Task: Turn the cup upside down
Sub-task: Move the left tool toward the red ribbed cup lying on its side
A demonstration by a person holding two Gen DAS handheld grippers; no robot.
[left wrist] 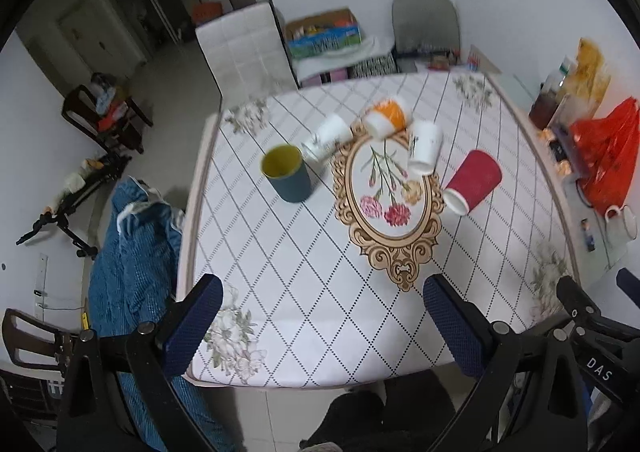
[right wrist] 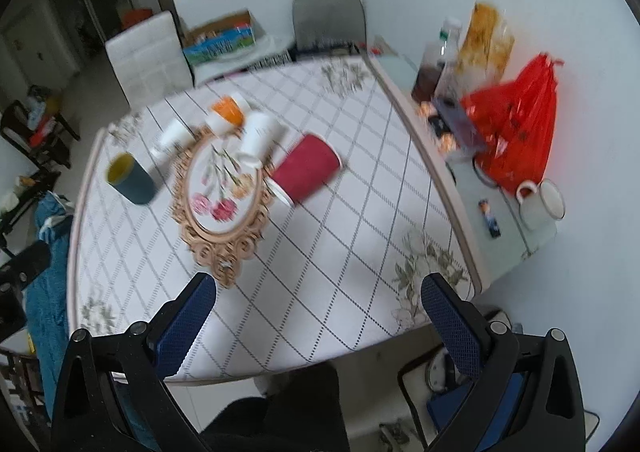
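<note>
Several cups sit on the patterned table (left wrist: pixel 304 252). A dark teal cup with a yellow inside (left wrist: pixel 286 173) stands upright, mouth up; it also shows in the right wrist view (right wrist: pixel 131 178). A red cup (left wrist: pixel 473 180) (right wrist: pixel 305 169), an orange cup (left wrist: pixel 387 117) (right wrist: pixel 226 114) and two white cups (left wrist: pixel 328 136) (left wrist: pixel 426 146) stand mouth down. My left gripper (left wrist: pixel 322 298) is open and empty above the table's near edge. My right gripper (right wrist: pixel 319 296) is open and empty, also at the near edge.
An oval flower mat with an ornate frame (left wrist: pixel 390 192) lies among the cups. A side ledge on the right holds a red plastic bag (right wrist: pixel 516 120), bottles (right wrist: pixel 434 68) and a white enamel mug (right wrist: pixel 540 202). Blue cloth (left wrist: pixel 136 252) hangs on a chair at left.
</note>
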